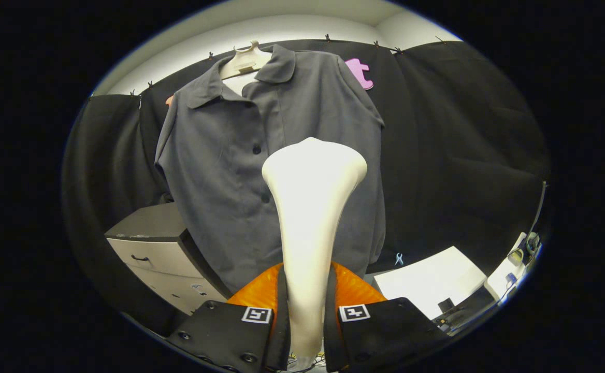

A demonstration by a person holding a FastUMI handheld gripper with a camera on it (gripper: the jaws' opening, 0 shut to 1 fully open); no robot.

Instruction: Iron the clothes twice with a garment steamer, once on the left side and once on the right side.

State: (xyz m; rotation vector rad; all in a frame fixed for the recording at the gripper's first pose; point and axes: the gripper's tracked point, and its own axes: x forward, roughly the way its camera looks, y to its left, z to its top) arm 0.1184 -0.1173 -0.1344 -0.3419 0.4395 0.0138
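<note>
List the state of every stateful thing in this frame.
gripper: shut on the garment steamer's handle
garment steamer: held upright, head before the shirt's front; contact cannot be told
grey shirt: hanging on a hanger, buttoned, collar open
hanger: hung up, carrying the shirt
drawer cabinet: drawers closed

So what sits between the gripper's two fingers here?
The white garment steamer: in the gripper view, the gripper is shut on its handle, and its head rises in front of the grey shirt.
</note>
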